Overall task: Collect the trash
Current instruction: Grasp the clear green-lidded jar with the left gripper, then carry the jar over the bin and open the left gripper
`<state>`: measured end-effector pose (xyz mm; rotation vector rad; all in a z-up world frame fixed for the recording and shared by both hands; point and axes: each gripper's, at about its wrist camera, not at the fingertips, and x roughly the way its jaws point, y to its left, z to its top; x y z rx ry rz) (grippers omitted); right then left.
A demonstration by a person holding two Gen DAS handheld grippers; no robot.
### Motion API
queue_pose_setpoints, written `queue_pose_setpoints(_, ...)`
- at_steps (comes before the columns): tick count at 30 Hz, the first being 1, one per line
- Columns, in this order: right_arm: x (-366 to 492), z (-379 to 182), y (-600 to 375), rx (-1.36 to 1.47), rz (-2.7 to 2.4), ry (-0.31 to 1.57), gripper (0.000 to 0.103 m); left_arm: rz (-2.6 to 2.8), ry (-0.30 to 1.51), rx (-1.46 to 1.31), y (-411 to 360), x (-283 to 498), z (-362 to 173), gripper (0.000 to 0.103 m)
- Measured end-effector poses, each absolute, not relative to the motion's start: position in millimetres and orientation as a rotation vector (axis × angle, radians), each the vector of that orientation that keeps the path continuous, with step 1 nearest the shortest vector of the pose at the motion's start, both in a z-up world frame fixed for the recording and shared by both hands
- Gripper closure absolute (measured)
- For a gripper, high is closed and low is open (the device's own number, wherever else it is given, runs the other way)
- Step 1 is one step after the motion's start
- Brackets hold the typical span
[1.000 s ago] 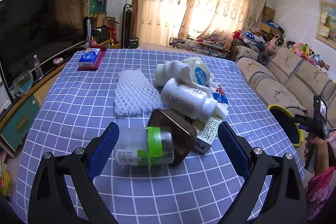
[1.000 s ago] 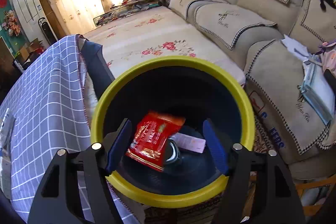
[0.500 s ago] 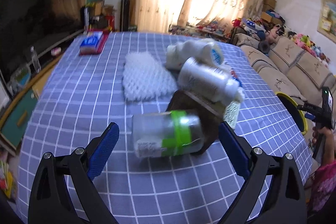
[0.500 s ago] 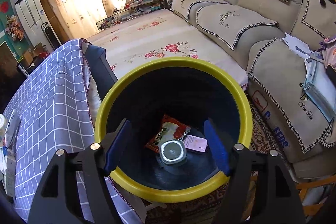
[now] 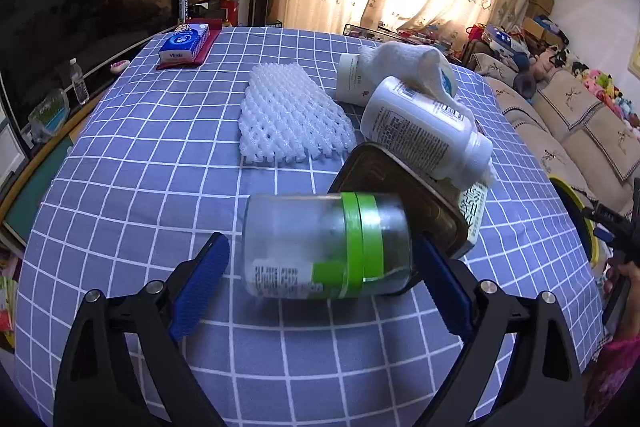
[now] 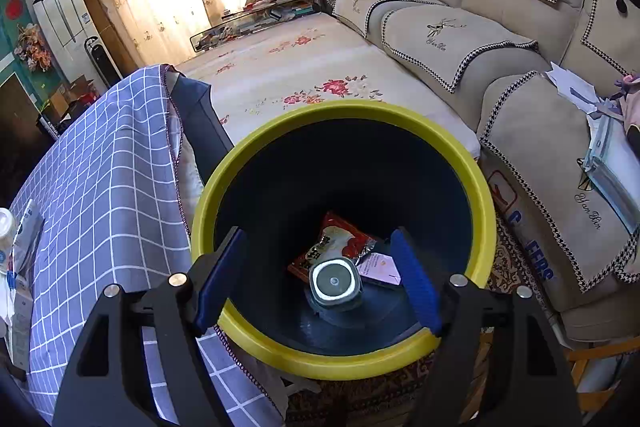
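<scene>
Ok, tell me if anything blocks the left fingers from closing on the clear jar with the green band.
Partly. The left gripper is open, the clear jar lying between its fingers. The left side is free; at the right the jar's end leans on the brown tin, crowding that finger.

Blue-grey desk cloth [image 5: 140,155] checked with thin white lines. On it, a clear jar [image 5: 326,247] banded in bright green, with a white-and-green label. Behind the jar, a dark brown tin [image 5: 404,183], a white bottle [image 5: 424,131] printed in black text, and white foam netting [image 5: 292,115]. Farther back from the jar, a blue-and-white tissue pack [image 5: 185,43] on a red base. Beside the desk cloth, a yellow-rimmed bin [image 6: 340,363], dark navy inside, with a red wrapper [image 6: 336,239] and a pink slip [image 6: 378,267]. Blue pads on black tongs [image 6: 318,281].
</scene>
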<state>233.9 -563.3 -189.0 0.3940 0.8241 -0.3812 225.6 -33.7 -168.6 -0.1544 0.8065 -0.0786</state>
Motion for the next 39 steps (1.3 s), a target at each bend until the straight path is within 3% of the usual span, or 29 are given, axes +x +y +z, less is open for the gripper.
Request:
queue_pose_setpoints(5, 233, -190, -564, 0.396, -0.378, 0.827, 0.032, -0.063, 0.823, -0.174, -29, 232, -173, 0.032)
queue_pose_setpoints(13, 229, -183, -563, 0.397, -0.368, 0.808, 0.032, -0.048, 0.831, -0.123, -22, 221, -170, 0.032)
queue_pose_setpoints(22, 218, -169, -563, 0.400, -0.358, 0.772, 0.032, -0.155, 0.778, -0.056, -45, 180, -131, 0.032)
queue_pose_setpoints(39, 136, -153, -641, 0.481, -0.506, 0.661, 0.030, -0.876, 0.813, 0.103, -329, 249, -105, 0.032)
